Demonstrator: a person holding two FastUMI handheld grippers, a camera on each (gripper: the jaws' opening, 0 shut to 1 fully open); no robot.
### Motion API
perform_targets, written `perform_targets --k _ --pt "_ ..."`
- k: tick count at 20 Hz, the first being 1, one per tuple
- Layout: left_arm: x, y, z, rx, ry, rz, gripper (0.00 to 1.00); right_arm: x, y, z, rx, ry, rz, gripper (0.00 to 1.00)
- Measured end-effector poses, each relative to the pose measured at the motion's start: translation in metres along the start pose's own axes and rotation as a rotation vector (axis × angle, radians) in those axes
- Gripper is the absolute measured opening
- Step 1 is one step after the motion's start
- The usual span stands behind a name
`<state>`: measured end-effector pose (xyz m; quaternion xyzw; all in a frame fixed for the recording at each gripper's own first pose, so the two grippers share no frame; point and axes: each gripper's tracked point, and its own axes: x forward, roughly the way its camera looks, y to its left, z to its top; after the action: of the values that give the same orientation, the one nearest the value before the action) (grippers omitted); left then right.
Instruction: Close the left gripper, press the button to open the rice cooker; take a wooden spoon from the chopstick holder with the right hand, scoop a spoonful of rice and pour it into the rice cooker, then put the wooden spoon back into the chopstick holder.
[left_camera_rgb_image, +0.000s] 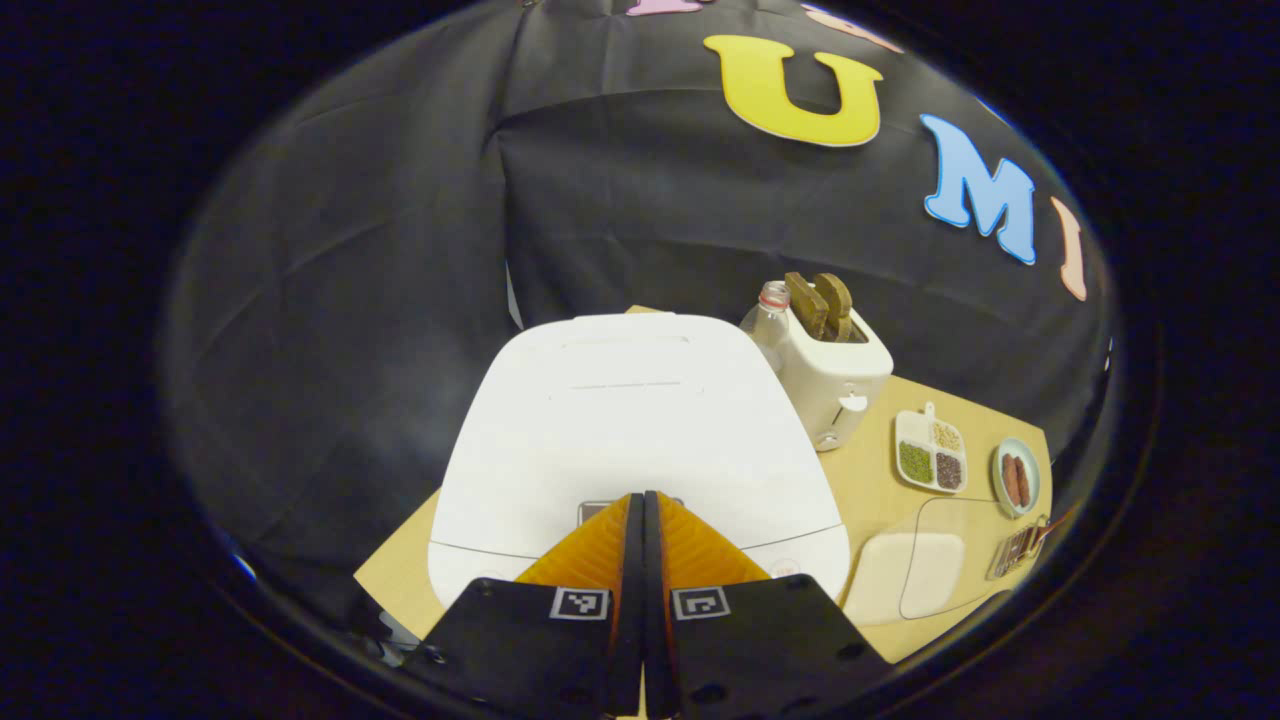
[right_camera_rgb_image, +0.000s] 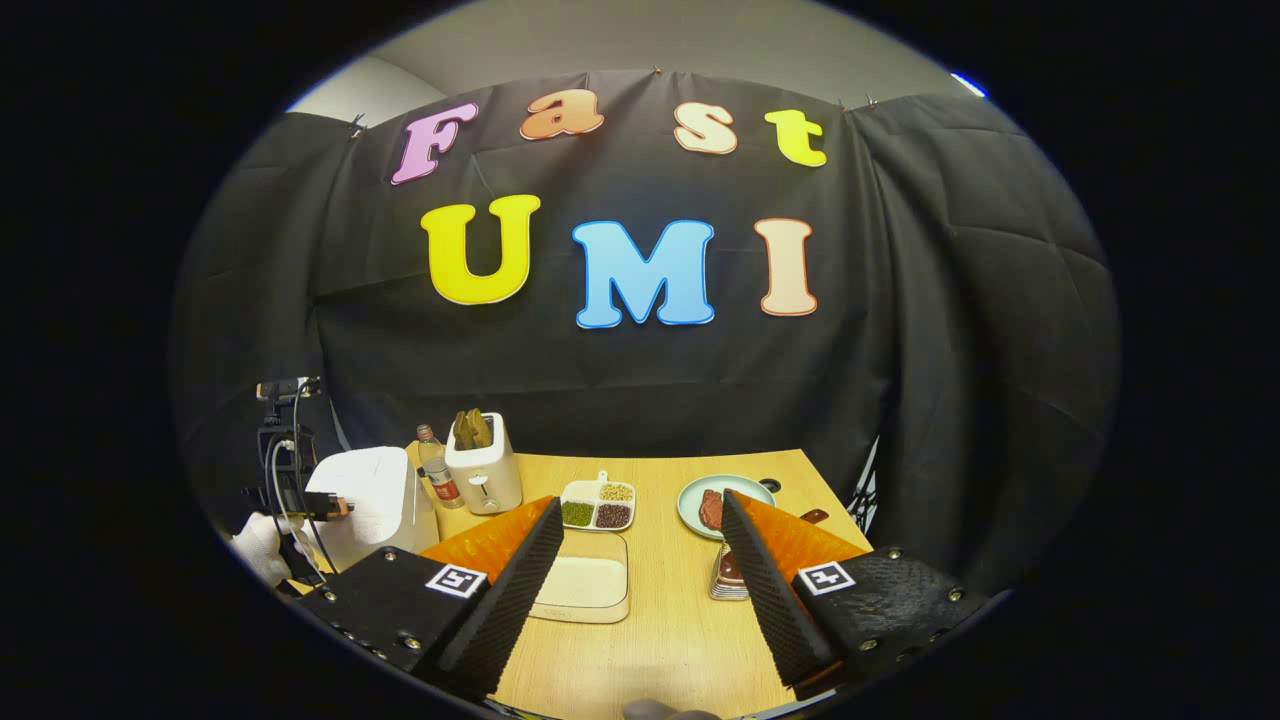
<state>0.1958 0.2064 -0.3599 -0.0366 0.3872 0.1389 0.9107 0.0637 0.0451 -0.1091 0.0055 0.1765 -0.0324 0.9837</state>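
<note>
The white rice cooker (left_camera_rgb_image: 640, 420) has its lid down. My left gripper (left_camera_rgb_image: 640, 497) is shut, empty, with its tips right at the small button panel (left_camera_rgb_image: 597, 512) on the cooker's front; whether they touch it I cannot tell. In the right gripper view the rice cooker (right_camera_rgb_image: 368, 495) stands at the far left, with the left gripper (right_camera_rgb_image: 335, 505) and a gloved hand (right_camera_rgb_image: 262, 545) beside it. My right gripper (right_camera_rgb_image: 640, 502) hangs open and empty above the table. A clear box of rice (right_camera_rgb_image: 590, 585) lies below it. The chopstick holder (right_camera_rgb_image: 728, 578) sits half hidden behind the right finger.
Behind the cooker stand a white toaster (left_camera_rgb_image: 838, 375) with toast and a bottle (left_camera_rgb_image: 768, 318). On the wooden table (right_camera_rgb_image: 670, 640) lie a divided dish of beans (right_camera_rgb_image: 598, 505) and a plate of sausages (right_camera_rgb_image: 722, 505). Black cloth walls surround the table.
</note>
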Motion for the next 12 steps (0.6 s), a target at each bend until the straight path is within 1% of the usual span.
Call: perform_targets --k 3,4,5,7,8,9,12 --pt "-0.004 0.0 0.009 0.033 -0.071 0.009 0.09 0.0 -0.004 -0.004 0.008 -0.003 -0.004 0.97" --pt "-0.009 -0.001 0.018 0.035 -0.123 0.018 0.09 -0.001 -0.005 -0.002 0.014 -0.01 -0.004 0.98" --pt "-0.018 0.0 0.036 0.054 -0.208 0.032 0.09 -0.001 -0.006 0.0 0.018 -0.022 -0.005 0.98" --pt "-0.052 -0.002 0.086 0.104 -0.411 0.053 0.09 -0.004 -0.01 0.005 0.008 -0.05 -0.013 0.97" --pt "-0.078 -0.009 0.108 0.118 -0.51 0.04 0.09 -0.006 -0.011 0.009 0.0 -0.066 -0.017 0.97" --pt "-0.106 -0.02 0.125 0.122 -0.583 0.017 0.09 -0.007 -0.012 0.012 -0.01 -0.085 -0.019 0.97" --pt "-0.161 -0.031 0.144 0.133 -0.684 -0.02 0.1 -0.01 -0.015 0.018 -0.038 -0.115 -0.034 0.97"
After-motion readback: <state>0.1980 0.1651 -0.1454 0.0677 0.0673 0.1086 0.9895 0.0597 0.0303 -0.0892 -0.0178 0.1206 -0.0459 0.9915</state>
